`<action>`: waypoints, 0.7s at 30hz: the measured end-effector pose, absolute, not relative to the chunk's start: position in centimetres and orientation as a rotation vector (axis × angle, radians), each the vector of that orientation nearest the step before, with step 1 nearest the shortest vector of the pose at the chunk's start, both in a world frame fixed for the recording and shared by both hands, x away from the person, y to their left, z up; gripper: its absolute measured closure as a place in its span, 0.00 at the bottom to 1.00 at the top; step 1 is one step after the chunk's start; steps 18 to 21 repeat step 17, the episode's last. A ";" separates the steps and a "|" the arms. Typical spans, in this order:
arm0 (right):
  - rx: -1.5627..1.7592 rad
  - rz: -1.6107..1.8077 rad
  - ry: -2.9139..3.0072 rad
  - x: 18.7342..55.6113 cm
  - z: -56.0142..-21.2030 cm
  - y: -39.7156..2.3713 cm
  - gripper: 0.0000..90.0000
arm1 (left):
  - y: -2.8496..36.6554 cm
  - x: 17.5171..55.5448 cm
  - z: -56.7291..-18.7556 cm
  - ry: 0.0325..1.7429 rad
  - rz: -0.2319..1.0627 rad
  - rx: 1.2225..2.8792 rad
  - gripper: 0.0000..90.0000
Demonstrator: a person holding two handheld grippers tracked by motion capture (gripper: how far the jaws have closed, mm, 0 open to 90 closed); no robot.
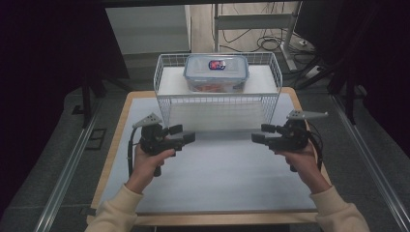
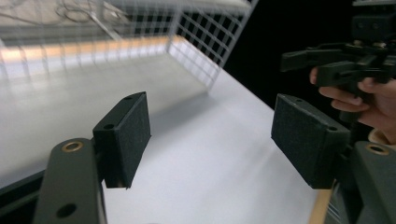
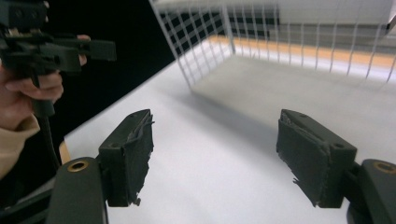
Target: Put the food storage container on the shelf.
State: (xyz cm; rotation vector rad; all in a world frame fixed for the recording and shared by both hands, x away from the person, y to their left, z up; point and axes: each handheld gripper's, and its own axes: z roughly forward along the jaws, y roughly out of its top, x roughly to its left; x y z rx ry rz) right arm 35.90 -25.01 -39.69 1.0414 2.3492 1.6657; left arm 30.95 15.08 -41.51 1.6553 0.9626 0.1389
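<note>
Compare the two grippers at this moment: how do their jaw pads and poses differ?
The left gripper has smooth, intact pads; the right gripper has pads frayed and torn at the edges. In the high view the left gripper points rightward and the right gripper leftward, facing each other. Both are open, empty, and held above the white table.

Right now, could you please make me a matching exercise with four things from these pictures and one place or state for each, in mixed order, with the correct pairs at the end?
Things:
1. plastic box
2. wire basket
3. left tool
4. right tool

Places or states:
A. held over the right half of the table, jaws open
B. stands at the far end of the table
C. sits on the white shelf inside the basket, lid on
D. held over the left half of the table, jaws open

Pairs: 1-C, 2-B, 3-D, 4-A
</note>
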 end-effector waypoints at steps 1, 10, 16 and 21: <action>1.040 1.650 2.369 35.4 -40.6 -24.8 0.30 | 14.9 30.6 -42.1 0.962 0.139 1.667 0.31; 1.029 1.579 2.448 34.1 -44.7 -23.8 0.27 | 14.4 29.7 -45.3 0.989 0.117 1.698 0.31; 0.959 1.568 2.385 33.5 -45.1 -23.9 0.22 | 14.7 29.4 -45.8 1.011 0.122 1.691 0.29; 0.961 1.547 2.390 33.4 -45.5 -24.0 0.21 | 14.8 29.4 -45.8 1.014 0.126 1.694 0.28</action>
